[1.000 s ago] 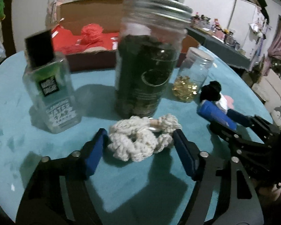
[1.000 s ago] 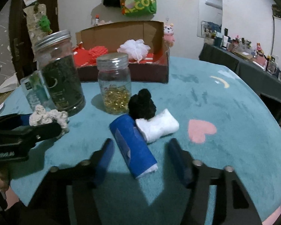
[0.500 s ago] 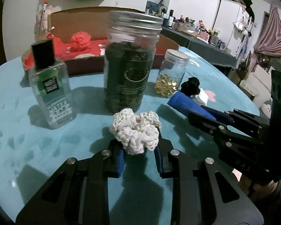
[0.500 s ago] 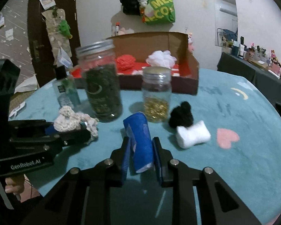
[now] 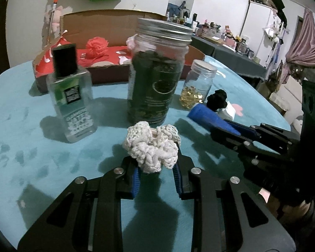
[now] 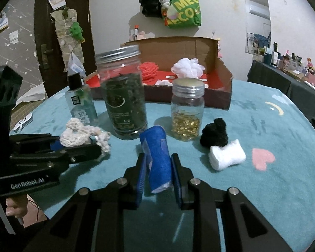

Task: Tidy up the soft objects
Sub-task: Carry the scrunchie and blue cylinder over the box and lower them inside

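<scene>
My left gripper (image 5: 156, 174) is shut on a cream crocheted scrunchie (image 5: 152, 148) and holds it above the teal table; it also shows in the right wrist view (image 6: 82, 136). My right gripper (image 6: 158, 178) is shut on a blue rolled cloth (image 6: 157, 157), also seen from the left wrist (image 5: 210, 115). A black scrunchie (image 6: 214, 133) and a white rolled cloth (image 6: 226, 157) lie on the table to the right. An open cardboard box (image 6: 184, 96) at the back holds a red pouf (image 6: 149, 69) and a white pouf (image 6: 188, 68).
A tall jar of dark leaves (image 6: 122, 96), a small jar of gold capsules (image 6: 187, 115) and a clear bottle with a black cap (image 6: 79, 100) stand between the grippers and the box. The teal table (image 6: 273, 126) has a rounded edge.
Both grippers have closed on their objects and lifted them: the left on the cream scrunchie, the right on the blue roll. Both views have risen and drawn back a little.
</scene>
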### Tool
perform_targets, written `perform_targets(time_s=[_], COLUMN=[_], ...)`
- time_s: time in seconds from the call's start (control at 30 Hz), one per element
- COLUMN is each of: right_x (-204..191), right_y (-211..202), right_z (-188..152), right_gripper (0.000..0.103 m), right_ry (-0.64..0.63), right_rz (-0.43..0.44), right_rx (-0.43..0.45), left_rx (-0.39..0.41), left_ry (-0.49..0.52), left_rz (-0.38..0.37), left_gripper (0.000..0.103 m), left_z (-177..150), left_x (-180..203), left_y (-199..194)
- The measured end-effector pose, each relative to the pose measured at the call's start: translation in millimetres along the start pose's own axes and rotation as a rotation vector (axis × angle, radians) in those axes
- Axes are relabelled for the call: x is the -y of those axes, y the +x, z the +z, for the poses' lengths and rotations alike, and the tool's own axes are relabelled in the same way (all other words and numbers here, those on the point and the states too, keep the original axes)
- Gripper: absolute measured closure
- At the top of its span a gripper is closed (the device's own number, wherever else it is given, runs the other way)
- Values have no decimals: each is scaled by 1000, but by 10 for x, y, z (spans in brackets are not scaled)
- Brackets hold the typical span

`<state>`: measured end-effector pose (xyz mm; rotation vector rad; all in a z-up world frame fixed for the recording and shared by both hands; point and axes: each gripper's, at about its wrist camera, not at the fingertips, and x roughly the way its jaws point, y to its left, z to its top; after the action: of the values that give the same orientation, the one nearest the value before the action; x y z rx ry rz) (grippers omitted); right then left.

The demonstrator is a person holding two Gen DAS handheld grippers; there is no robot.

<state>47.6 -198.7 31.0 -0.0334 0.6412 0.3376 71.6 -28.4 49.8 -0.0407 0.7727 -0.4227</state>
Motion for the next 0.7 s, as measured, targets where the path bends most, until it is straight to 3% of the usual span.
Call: perform_targets(time_s=[0.7], right_x=[665], right_y=[-243], right_z=[149], right_gripper=[78], right_ry=[71], right_rz=[-137], right_rx=[19], left_rx=[16], left_ry=[-113], left_rz=[174], left_gripper=[79], left_z=[30], left_x=[-751], left_y=[-453])
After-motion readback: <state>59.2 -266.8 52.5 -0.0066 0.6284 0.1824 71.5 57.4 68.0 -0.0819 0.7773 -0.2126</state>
